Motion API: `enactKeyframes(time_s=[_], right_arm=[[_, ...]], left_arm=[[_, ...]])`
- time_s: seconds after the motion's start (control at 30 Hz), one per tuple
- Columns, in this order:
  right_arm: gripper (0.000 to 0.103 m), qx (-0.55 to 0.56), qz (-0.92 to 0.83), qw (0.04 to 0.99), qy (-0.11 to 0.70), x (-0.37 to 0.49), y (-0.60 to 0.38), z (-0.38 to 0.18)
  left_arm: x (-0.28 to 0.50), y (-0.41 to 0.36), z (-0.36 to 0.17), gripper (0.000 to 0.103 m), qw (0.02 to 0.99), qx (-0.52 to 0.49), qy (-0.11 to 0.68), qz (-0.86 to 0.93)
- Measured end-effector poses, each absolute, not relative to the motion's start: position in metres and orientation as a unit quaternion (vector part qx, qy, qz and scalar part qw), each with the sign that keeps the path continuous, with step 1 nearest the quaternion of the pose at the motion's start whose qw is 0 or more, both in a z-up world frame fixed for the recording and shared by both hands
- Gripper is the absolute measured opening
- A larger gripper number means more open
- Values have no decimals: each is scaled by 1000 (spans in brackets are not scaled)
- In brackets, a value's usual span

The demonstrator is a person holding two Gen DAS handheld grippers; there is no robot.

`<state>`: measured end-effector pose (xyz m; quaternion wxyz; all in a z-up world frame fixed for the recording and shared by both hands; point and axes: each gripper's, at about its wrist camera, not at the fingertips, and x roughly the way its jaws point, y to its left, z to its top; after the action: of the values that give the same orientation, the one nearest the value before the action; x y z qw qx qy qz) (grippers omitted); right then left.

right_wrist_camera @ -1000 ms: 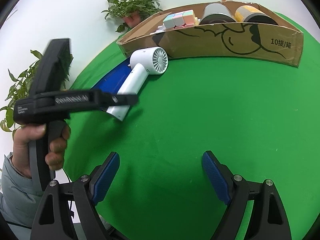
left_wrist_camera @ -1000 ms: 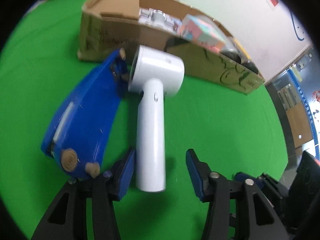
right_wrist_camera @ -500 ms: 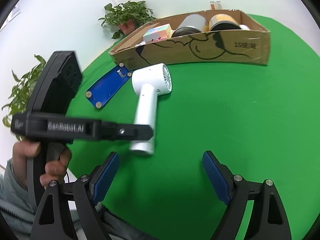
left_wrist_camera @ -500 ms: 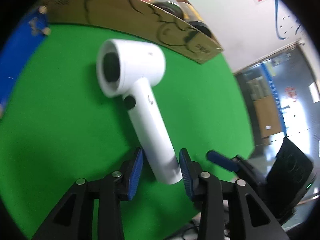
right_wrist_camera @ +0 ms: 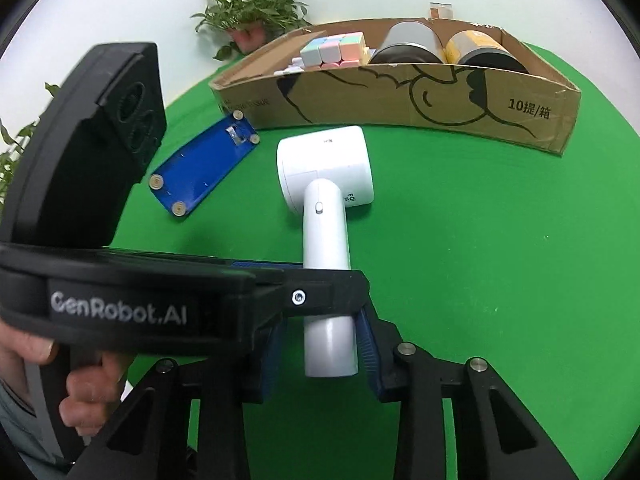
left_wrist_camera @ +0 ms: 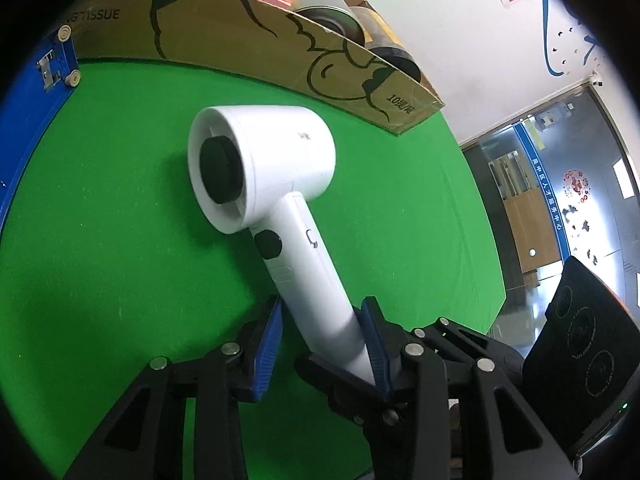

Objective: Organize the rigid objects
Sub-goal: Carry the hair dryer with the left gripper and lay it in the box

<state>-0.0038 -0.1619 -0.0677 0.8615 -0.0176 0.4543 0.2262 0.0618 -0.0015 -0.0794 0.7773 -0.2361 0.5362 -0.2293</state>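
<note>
A white handheld fan (left_wrist_camera: 276, 216) is held by its handle in my left gripper (left_wrist_camera: 322, 338), whose blue pads press both sides of the handle. The fan also shows in the right wrist view (right_wrist_camera: 326, 208). My right gripper (right_wrist_camera: 318, 354) has closed around the handle's lower end, its pads at both sides, just below the left gripper's body (right_wrist_camera: 120, 304). The cardboard box (right_wrist_camera: 400, 96) stands behind the fan with a pastel cube (right_wrist_camera: 334, 52) and two cans (right_wrist_camera: 412, 42) inside.
A blue flat plate (right_wrist_camera: 202, 166) with round feet lies on the green table (right_wrist_camera: 480, 260) left of the fan, also at the left edge of the left wrist view (left_wrist_camera: 28, 92). Potted plants (right_wrist_camera: 252, 20) stand behind the box.
The left gripper closed on the fan's handle and pulled the fan away from the box. The right gripper moved in and closed around the handle's end.
</note>
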Motion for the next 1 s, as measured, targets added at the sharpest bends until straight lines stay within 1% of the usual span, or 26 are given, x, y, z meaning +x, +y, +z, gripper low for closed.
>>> enactKeyframes(time_s=[0.03, 0.17, 0.27, 0.63, 0.8, 0.9, 1.0], right_arm=[[24, -23, 217, 862, 457, -3, -160, -68], [24, -15, 213, 861, 462, 3, -155, -70], [24, -6, 217, 865, 453, 4, -150, -64], [24, -10, 236, 899, 370, 18, -114, -1], [24, -6, 246, 906, 345, 55, -85, 33], [24, -2, 251, 910, 330, 85, -68, 52], [24, 7, 240, 912, 332, 121, -54, 63]], left_arm=[[62, -2, -80, 37, 778, -237, 535, -230], [61, 3, -79, 36, 782, -236, 530, -228], [53, 15, -68, 36, 791, -234, 519, -225], [62, 46, 0, 35, 847, -208, 442, -210], [90, 75, 32, 35, 864, -193, 421, -197], [113, 85, 51, 34, 879, -163, 408, -185], [144, 96, 55, 34, 877, -158, 413, -188]])
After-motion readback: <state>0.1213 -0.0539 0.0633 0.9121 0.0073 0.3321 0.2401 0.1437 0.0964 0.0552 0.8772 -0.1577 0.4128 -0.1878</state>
